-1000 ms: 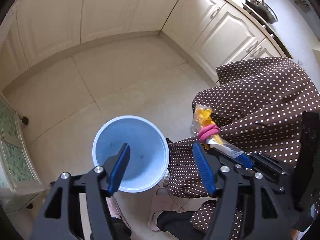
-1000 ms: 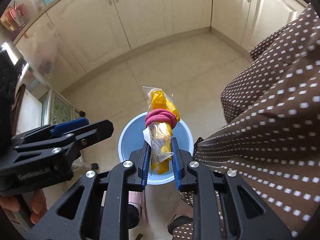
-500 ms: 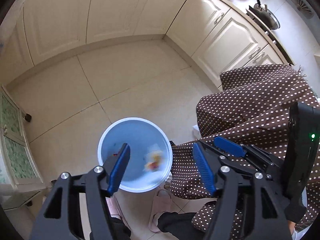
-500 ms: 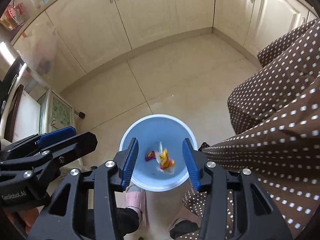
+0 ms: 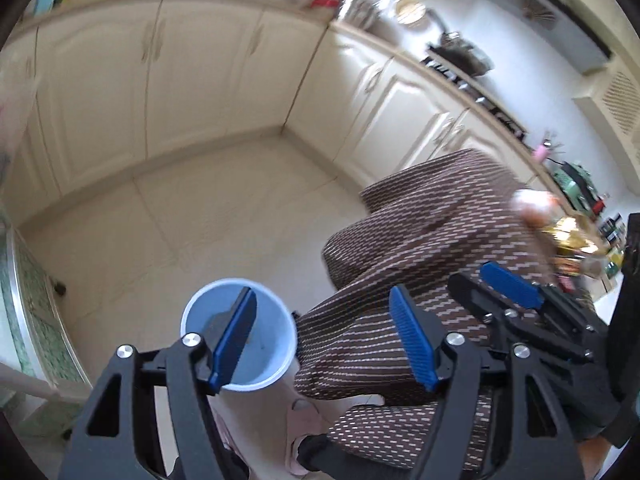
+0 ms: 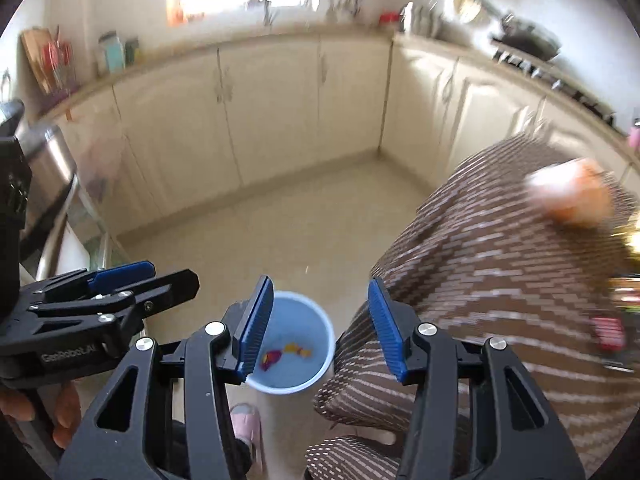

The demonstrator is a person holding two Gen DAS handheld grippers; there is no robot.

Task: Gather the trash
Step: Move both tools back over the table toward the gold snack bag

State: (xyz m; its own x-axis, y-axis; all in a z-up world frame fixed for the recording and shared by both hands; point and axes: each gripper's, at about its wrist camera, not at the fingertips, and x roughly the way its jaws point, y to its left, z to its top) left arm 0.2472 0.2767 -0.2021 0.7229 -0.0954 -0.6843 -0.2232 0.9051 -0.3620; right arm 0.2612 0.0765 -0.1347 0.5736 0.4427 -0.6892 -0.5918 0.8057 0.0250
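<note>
Though blurred, trash [image 6: 286,354] seemingly lies in bin [image 6: 320,376], grippers [image 6: 316,330] apart.

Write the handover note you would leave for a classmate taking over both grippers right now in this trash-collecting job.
Left gripper: open, empty.
Right gripper: open, empty.
Blue bin stands on the kitchen floor by the polka-dot cloth.
Done: yellow and pink scraps lie in the bin's bottom.
Left: blurred items on the cloth's far right may be more trash; check them, then carry any to the bin.
</note>
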